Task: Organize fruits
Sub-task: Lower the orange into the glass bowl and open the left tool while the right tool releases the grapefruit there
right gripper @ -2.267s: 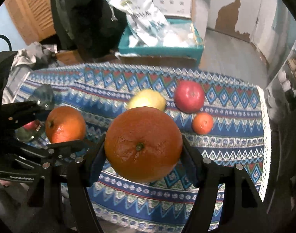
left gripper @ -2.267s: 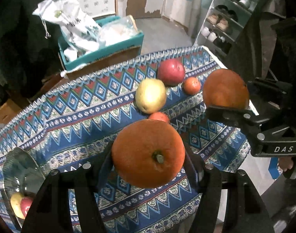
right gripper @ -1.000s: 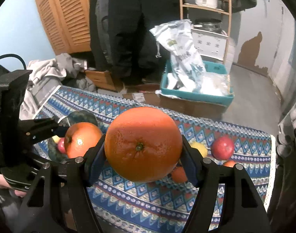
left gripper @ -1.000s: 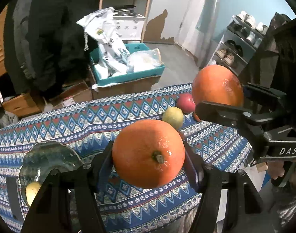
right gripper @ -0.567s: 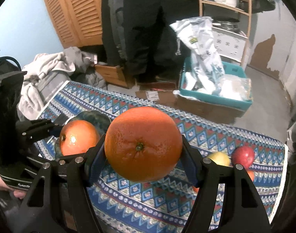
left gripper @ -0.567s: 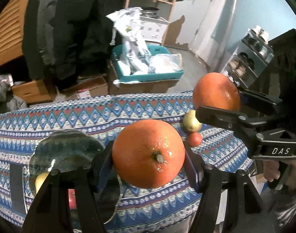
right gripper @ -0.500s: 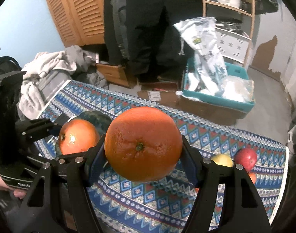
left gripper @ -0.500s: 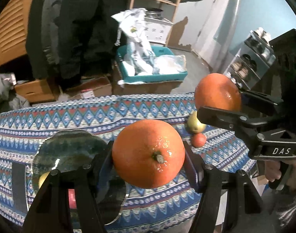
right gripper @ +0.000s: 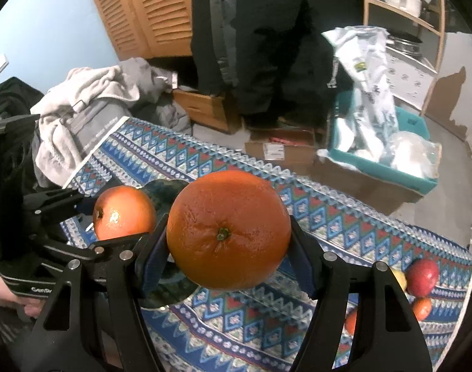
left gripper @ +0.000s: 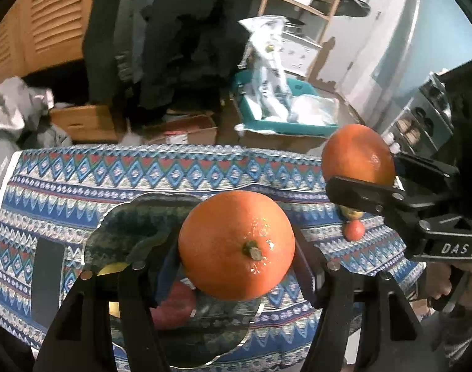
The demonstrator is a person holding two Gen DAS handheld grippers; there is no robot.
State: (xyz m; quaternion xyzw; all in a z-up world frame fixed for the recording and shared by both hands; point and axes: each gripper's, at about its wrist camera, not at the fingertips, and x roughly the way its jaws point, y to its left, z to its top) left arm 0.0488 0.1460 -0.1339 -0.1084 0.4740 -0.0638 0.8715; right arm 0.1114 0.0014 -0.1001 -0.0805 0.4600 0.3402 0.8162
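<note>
- Oranges first, one per gripper: our left gripper (left gripper: 236, 245) is clamped at part opening across the widest part of the left orange (left gripper: 236, 243), stem stub facing the camera; pads sit on opposite flanks.
- Our right gripper (right gripper: 228, 231) does the same with the right orange (right gripper: 228, 229), jaws part open and pressed on its sides, stem end towards us.
- Handling, as we judge it: firm round fruit, fairly heavy for the pads, waxy peel with wet-looking highlights, so likely slippery. Grip across the equator as we have it; a hold nearer either pole would let it squirt out. Peel gives a bit, so no need to squeeze harder.
- Below the left orange sits the dark glass plate (left gripper: 133, 226) on the patterned tablecloth (left gripper: 81, 173). A red fruit (left gripper: 174, 305) and a yellow fruit (left gripper: 113, 268) already lie on it, partly hidden by the fingers.
- Plate looks fragile and shallow-rimmed: we should set the oranges down low, not drop them, since round fruit will roll and knock its neighbours.
- Left orange hangs over the plate; right orange is beside it, over the cloth, as far as we can tell.
- Farther along the cloth: red apple (right gripper: 422, 276), a yellow one (right gripper: 398, 280) and two small orange fruits (right gripper: 422, 308), still loose.
- Beyond the table: teal crate (right gripper: 416, 179) with bags.
</note>
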